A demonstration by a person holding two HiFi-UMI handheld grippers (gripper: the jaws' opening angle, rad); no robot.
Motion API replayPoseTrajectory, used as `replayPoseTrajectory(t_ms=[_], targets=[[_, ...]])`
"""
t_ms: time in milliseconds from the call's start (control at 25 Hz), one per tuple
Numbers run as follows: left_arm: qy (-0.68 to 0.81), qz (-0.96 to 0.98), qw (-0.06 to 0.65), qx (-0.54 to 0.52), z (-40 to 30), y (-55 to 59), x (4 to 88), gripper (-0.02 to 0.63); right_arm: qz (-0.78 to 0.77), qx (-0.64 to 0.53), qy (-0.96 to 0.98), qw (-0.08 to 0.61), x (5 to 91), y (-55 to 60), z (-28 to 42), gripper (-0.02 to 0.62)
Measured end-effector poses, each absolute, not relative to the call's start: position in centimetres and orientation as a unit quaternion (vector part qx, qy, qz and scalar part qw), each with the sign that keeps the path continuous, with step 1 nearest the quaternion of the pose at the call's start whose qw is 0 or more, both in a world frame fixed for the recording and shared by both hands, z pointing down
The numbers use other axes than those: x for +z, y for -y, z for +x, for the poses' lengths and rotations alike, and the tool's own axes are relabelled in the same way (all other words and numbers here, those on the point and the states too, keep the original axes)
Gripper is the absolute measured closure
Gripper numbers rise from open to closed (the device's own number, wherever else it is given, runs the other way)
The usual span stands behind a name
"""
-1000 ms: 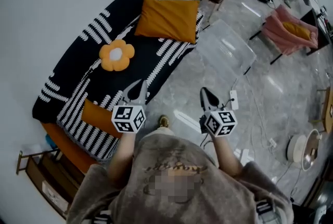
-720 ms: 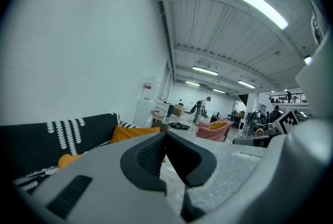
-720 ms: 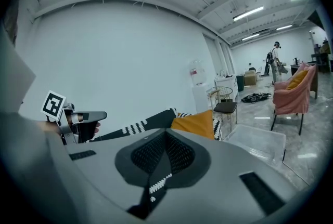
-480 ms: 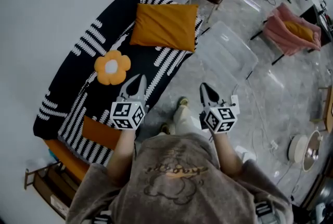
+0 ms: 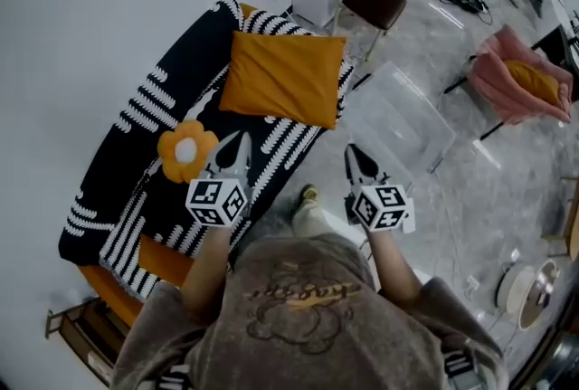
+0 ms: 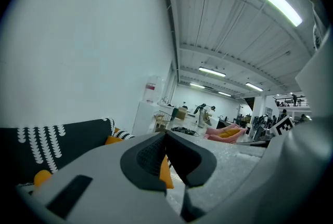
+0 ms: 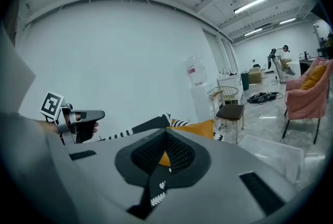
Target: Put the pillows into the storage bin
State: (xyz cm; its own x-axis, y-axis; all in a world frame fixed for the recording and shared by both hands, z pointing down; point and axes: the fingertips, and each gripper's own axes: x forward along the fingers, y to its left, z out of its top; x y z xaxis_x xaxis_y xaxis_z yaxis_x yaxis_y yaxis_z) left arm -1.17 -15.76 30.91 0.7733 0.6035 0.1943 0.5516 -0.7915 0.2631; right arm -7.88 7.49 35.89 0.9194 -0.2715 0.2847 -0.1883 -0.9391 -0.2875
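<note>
Both grippers are held out in front of the person, side by side and apart. Left gripper [image 5: 237,138]: jaws pressed together, nothing in them. Right gripper [image 5: 351,151]: jaws pressed together too, nothing pinched. Same jaw state as a second ago.

What changed: the whole scene has slid down and toward the person in the head view, so the sofa [image 5: 109,189] and bin [image 5: 398,118] now sit closer under the grippers. The big orange pillow [image 5: 285,78] looks larger and lies ahead of the left gripper, on the striped blanket [image 5: 145,108] at the sofa's far end. The flower pillow [image 5: 185,149] was above the left gripper's tip in frame. Now it is just left of that tip, not touching. The small orange pillow [image 5: 161,260] near the sofa's near end was in plain view before. Now it is mostly hidden by the left arm. The clear bin stands on the floor beside the sofa's far end. Its near corner is now just ahead of the right gripper's tip, where earlier it was well apart.

All pillows are on the sofa. A stool [image 5: 373,3] stands beyond the bin and a pink chair [image 5: 517,82] is far right. One foot [image 5: 308,195] shows between the grippers.
</note>
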Motion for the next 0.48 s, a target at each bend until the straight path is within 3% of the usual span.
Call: replayPoseTrajectory(t_ms=[480], targets=[[-0.267,0.947,0.098,0.151,11.6,12.5,31.1,0.603,-0.960,-0.182,-0.161,0.139,37.0,-10.7,7.2,0.600]])
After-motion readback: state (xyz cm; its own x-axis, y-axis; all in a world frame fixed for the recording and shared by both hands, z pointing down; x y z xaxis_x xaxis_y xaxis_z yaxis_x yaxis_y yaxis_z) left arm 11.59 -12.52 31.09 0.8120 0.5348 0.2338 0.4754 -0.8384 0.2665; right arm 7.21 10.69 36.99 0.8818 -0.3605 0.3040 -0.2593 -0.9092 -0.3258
